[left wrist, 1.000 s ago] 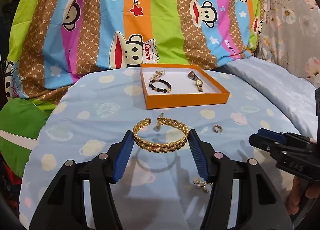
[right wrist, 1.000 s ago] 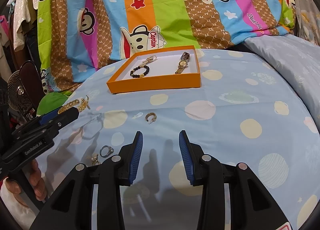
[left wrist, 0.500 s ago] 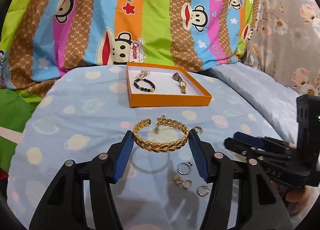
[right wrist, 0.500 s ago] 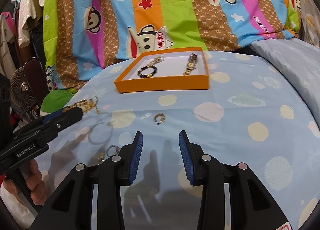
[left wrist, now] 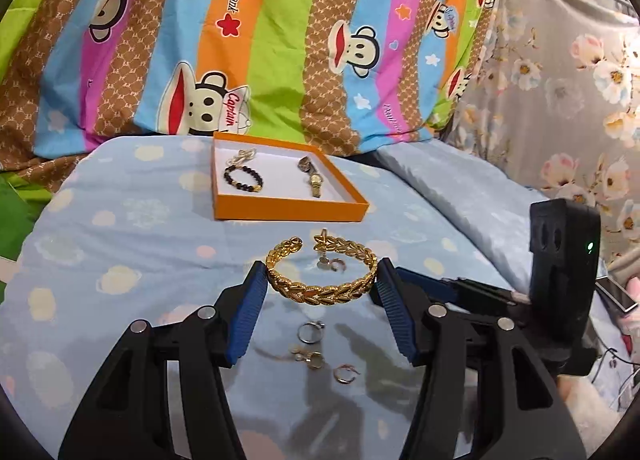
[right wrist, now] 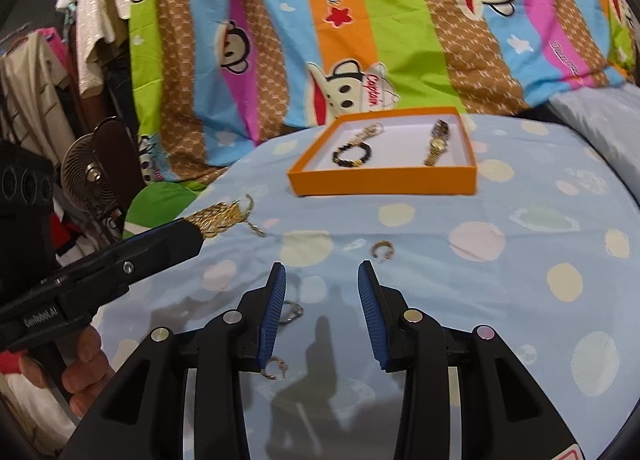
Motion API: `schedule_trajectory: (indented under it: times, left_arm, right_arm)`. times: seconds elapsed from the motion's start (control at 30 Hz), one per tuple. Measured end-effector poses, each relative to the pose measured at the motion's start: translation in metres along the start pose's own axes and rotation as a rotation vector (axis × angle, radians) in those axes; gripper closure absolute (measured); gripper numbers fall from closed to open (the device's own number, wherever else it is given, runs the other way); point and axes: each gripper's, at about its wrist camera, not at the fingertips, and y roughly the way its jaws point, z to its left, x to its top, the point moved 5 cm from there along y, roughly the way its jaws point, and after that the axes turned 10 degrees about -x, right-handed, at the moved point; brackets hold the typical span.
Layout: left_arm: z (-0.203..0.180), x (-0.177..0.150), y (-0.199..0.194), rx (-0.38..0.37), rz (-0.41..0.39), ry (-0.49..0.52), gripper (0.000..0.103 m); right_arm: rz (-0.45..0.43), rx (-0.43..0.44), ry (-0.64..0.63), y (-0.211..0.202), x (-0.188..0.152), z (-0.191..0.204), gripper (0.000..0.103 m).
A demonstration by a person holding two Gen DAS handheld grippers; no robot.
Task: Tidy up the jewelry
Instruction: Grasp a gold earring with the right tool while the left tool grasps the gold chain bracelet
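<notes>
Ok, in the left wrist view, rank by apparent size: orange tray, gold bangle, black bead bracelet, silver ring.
1. Orange tray
2. Gold bangle, held in the left gripper; it sits nearer the camera, so it looks enlarged
3. Black bead bracelet, in the tray
4. Silver ring, on the sheet

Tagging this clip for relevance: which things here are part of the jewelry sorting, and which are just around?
Job:
gold bangle in left gripper
orange box
beaded bracelet
watch
silver ring
loose earrings
right gripper, empty

Around:
monkey-print quilt
fan
hanging clothes
</notes>
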Motion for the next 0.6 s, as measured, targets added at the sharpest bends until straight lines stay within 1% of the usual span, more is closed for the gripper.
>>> schedule_trajectory:
  times: [0.17, 0.3, 0.37, 0.43, 0.47, 0.5, 0.6]
  left_arm:
    - [-0.011, 0.001, -0.006, -0.047, -0.006, -0.009, 0.048]
    - [-0.018, 0.001, -0.009, -0.117, -0.003, -0.051, 0.048]
    - [-0.020, 0.001, -0.011, -0.147, -0.002, -0.066, 0.048]
    - [-0.022, 0.001, -0.011, -0.170, 0.001, -0.082, 0.048]
    - [-0.023, 0.001, -0.011, -0.179, 0.003, -0.086, 0.048]
    - [-0.024, 0.000, -0.010, -0.194, 0.007, -0.092, 0.048]
    - [-0.028, -0.001, -0.011, -0.210, 0.010, -0.083, 0.048]
  right_arm:
    - [-0.054, 0.040, -0.082, -0.009, 0.002, 0.020, 0.067]
    - [-0.102, 0.057, -0.080, -0.014, 0.009, 0.024, 0.068]
    - [-0.111, 0.060, -0.074, -0.013, 0.011, 0.023, 0.074]
    - [-0.119, 0.071, -0.073, -0.015, 0.013, 0.024, 0.095]
    - [-0.122, 0.076, -0.074, -0.015, 0.014, 0.024, 0.098]
    - [-0.122, 0.082, -0.074, -0.016, 0.014, 0.024, 0.099]
    - [-0.134, 0.079, -0.077, -0.018, 0.014, 0.025, 0.099]
